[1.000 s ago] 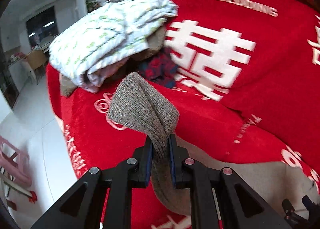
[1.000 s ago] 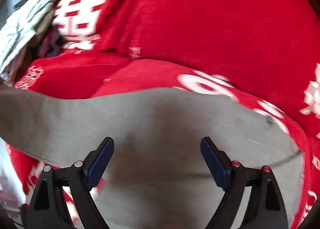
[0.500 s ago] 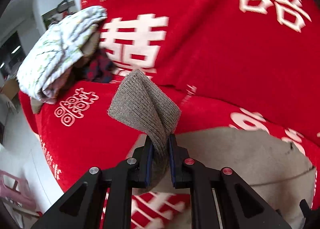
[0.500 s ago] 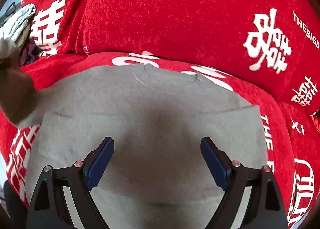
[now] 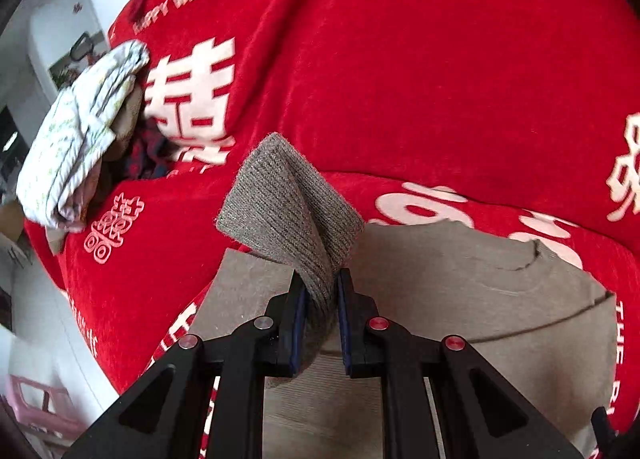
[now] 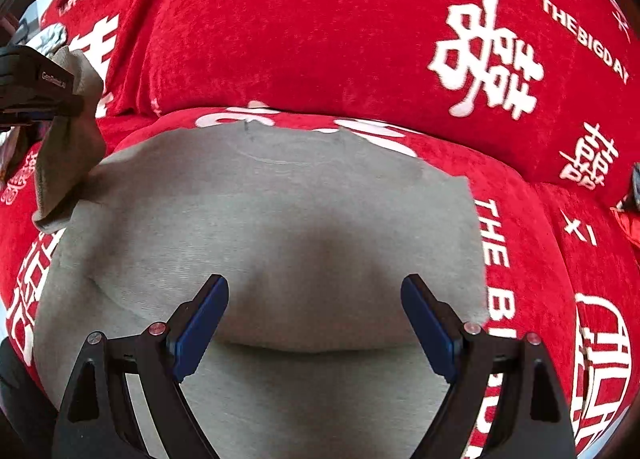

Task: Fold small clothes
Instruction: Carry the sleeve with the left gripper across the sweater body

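Item: grey knit sweater [image 6: 280, 219], spread flat on the seat of a sofa under a red cover [image 5: 400, 79], neckline toward the backrest, body running back toward the viewer.

Left tool [image 5: 322, 299]: narrow, clamped on the ribbed sleeve cuff [image 5: 288, 203]; the cuff stands up out of the jaws, lifted clear of the seat; the sleeve trails down from it to the sweater's left shoulder edge.

Right tool [image 6: 315, 311]: jaws wide, nothing between them; angled steeply down over the middle of the sweater body, not seen touching it.

Key relation: the held sleeve lies left of the body, the body right of the left tool; the sleeve would likely be carried rightward across the chest; the left hand is the nearer one.

Other: a pile of clothes [image 5: 76, 139] topped by a pale floral garment, at the sofa's left end, well apart.
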{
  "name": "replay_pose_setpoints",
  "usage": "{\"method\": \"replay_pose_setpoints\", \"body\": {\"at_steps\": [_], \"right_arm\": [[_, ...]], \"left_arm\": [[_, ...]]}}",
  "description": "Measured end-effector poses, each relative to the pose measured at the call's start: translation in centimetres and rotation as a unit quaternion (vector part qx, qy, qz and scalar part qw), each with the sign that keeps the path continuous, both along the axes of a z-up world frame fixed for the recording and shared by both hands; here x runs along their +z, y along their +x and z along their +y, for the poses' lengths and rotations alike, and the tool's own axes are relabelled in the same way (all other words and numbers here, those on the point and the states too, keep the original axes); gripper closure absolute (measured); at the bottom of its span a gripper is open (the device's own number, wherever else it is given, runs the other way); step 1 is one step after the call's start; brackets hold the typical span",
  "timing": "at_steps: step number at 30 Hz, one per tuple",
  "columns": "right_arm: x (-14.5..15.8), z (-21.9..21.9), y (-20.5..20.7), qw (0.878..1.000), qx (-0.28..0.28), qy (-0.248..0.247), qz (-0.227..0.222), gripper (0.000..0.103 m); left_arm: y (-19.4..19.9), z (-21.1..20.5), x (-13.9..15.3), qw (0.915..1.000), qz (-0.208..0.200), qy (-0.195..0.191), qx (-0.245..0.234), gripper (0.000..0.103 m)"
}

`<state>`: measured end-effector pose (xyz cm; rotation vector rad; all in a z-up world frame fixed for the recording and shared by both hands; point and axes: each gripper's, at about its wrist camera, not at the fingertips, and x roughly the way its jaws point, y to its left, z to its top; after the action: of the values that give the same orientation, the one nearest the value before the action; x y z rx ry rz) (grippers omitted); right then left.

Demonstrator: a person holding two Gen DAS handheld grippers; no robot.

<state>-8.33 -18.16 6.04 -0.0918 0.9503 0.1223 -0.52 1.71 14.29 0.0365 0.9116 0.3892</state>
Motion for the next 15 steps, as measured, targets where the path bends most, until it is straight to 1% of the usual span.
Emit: {"method": "replay_pose_setpoints", "body": {"at_steps": [3,8,11,13,15], "right_arm": [[0.0,-1.4,-0.2,1.000,-0.008,0.003,-0.004,0.013],[-0.3,-3.8,-0.2,1.000,-0.026,0.010,-0.006,0.013],[-0.4,-5.0,-0.2,0.999,-0.036,0.013,-0.009,0.013],[-0.4,-5.8,-0.2,0.999,-0.042,0.016,-0.009,0.013],[-0.5,-6.4,-0.3,0.999,-0.046,0.019,-0.011,0.013]], "left_arm": [[0.0,-2.0,0.0,0.9999,-0.001,0.007,-0.015,0.087],[0.1,-5.4,-0.4,0.9992,0.008,0.007,-0.039,0.087],[0.0,-8.0,-0.4,0.9981,0.008,0.010,-0.060,0.087],[-0.2,-9.6,-0.3,0.9971,0.007,0.010,-0.075,0.092],[-0.3,-10.7,-0.3,0.9963,0.009,0.010,-0.085,0.092]]}}
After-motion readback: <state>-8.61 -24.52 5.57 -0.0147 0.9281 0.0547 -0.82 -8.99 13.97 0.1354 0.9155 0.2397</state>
